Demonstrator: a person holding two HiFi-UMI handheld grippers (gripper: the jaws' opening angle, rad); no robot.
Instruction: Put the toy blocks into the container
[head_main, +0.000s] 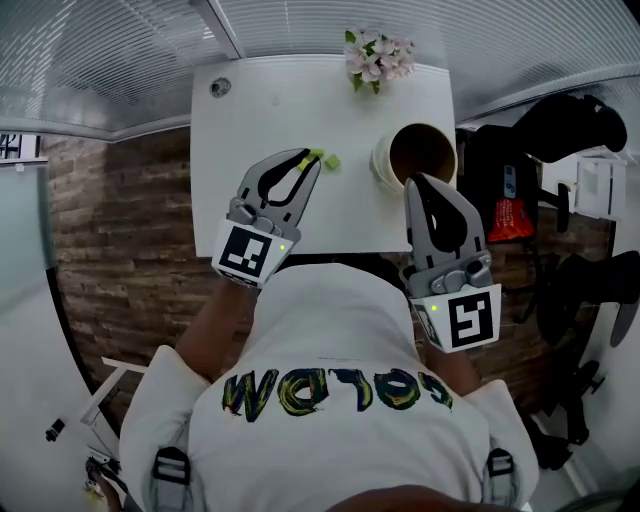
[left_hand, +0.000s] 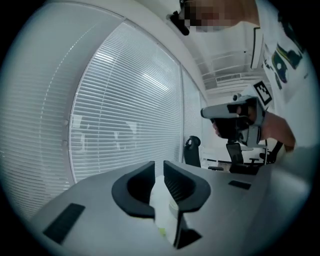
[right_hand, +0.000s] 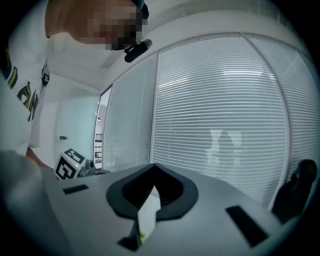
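Note:
Two small green toy blocks lie on the white table: one apart, the other right at the tips of my left gripper. The left gripper view shows my left gripper with a narrow gap between its jaws and nothing between the pads, so it is open. The round cream container with a dark brown inside stands at the table's right. My right gripper hovers at its near rim. In the right gripper view my right gripper has its tips together and empty.
A pot of pink flowers stands at the table's far edge, and a round cable port sits in its far left corner. Black office chairs and a red bag crowd the floor to the right. Window blinds run behind the table.

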